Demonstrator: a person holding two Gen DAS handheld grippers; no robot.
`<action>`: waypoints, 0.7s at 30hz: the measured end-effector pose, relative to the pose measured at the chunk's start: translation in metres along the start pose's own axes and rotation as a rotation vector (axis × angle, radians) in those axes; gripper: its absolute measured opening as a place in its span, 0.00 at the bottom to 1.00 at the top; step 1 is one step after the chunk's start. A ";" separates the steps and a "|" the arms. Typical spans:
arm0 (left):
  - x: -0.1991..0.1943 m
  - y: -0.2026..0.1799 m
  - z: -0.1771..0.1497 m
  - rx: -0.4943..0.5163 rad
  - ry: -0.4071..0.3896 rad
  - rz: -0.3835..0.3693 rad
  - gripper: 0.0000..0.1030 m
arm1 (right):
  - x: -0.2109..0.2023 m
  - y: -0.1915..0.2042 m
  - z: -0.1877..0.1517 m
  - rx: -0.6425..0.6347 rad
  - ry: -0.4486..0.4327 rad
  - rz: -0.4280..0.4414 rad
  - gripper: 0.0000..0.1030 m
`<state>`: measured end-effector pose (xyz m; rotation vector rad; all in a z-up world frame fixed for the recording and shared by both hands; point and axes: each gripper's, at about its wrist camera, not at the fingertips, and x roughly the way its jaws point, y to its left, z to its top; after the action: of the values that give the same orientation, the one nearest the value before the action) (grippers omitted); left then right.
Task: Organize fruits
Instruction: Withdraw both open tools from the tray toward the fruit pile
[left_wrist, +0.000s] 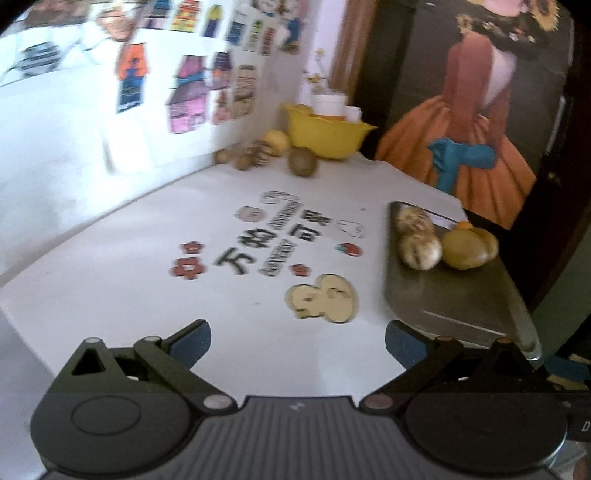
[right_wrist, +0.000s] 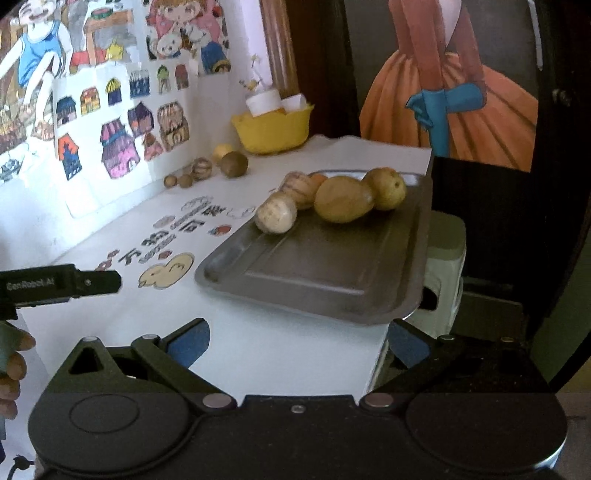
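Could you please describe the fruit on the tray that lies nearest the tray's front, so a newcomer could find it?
Start at the grey metal tray on the white table's right side. Its far end holds a cluster of fruits; the pale striped round fruit sits at the cluster's left front, lighter than the yellow-brown ones behind it.

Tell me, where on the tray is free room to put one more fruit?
The near half of the grey tray is bare, from the striped fruit to the front rim. Its far end is crowded with fruits touching. Both grippers, left and right, are open.

Left tool and right tool gape, holding nothing.
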<state>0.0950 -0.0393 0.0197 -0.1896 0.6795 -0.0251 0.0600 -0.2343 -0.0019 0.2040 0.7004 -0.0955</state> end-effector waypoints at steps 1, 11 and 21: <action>-0.002 0.005 0.000 -0.009 -0.003 0.008 0.99 | 0.000 0.004 0.000 0.000 0.009 0.005 0.99; -0.017 0.048 0.008 -0.105 -0.023 0.094 1.00 | 0.013 0.050 0.003 -0.013 0.080 0.153 0.99; -0.010 0.082 0.017 -0.212 0.017 0.151 1.00 | 0.034 0.064 0.021 -0.085 0.092 0.231 0.99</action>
<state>0.0945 0.0451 0.0242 -0.3414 0.7113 0.1906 0.1090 -0.1770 0.0016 0.2075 0.7658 0.1653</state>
